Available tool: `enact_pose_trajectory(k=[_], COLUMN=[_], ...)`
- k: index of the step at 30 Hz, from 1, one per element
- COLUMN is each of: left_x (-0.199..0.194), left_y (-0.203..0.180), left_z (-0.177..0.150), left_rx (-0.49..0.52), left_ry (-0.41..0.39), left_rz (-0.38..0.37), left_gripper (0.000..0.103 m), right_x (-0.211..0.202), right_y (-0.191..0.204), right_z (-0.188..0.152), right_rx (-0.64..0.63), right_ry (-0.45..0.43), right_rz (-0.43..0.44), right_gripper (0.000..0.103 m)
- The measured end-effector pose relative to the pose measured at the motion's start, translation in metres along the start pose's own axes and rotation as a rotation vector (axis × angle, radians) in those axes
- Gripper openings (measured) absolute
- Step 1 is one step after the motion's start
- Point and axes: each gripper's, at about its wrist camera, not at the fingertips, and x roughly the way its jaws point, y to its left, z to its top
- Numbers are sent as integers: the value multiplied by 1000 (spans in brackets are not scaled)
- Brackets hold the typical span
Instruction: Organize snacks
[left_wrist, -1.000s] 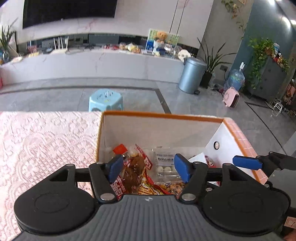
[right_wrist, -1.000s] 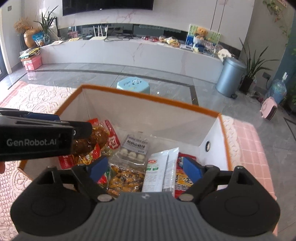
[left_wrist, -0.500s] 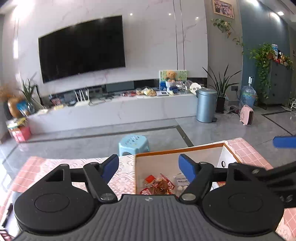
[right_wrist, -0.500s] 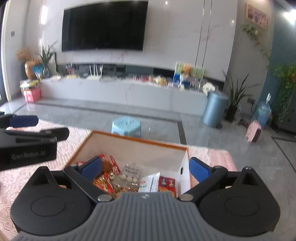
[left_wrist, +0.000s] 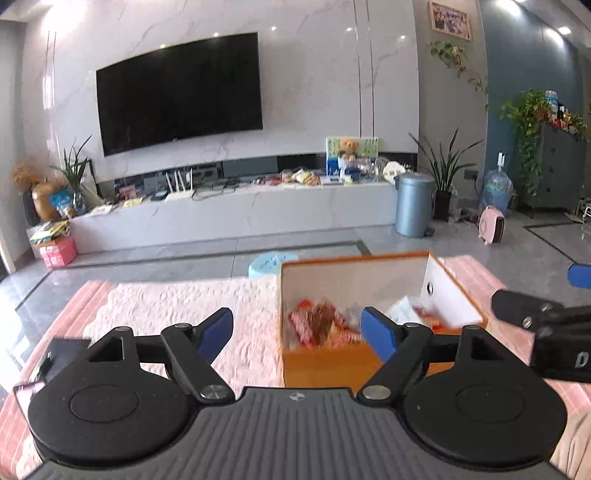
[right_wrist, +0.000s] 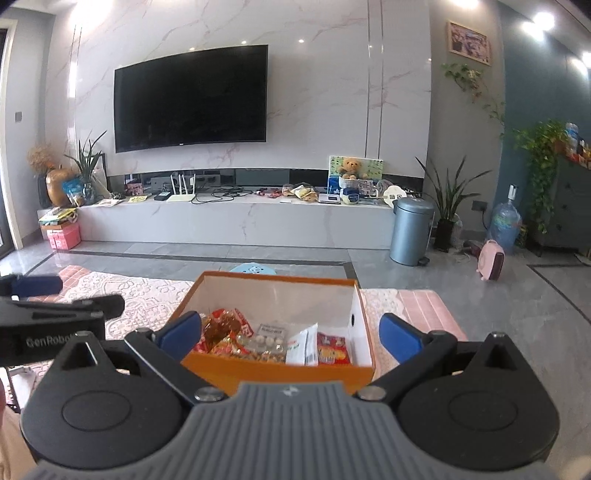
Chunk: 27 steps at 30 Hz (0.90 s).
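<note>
Snack packets all lie inside orange box, so sorting looks finished; left gripper opening, empty, nearside of box; right gripper spread wide, empty, also nearside.

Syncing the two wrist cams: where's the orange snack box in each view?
Left wrist: orange snack box right of centre, blurred, its near wall behind the left gripper's right finger.
Right wrist: orange snack box at centre, sharp, between the right gripper's fingers, snack packets visible inside.
Shared landmark: the light blue stool on the floor just beyond the box's far rim.
</note>
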Motion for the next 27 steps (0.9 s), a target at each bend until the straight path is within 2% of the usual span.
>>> enact_pose_trajectory(k=[9, 17, 27], left_x=[-4, 10, 25], left_y=[10, 6, 1], left_z=[-40, -57, -75], left_rx=[-31, -19, -21], left_ry=[41, 101, 158], left_rz=[9, -1, -2], left_gripper=[92, 92, 92], right_x=[-21, -1, 20], right_y=[6, 7, 5], right_z=[-48, -73, -89], right_rx=[37, 35, 42], right_ry=[-22, 39, 91], right_rz=[-63, -68, -56], right_gripper=[99, 99, 99])
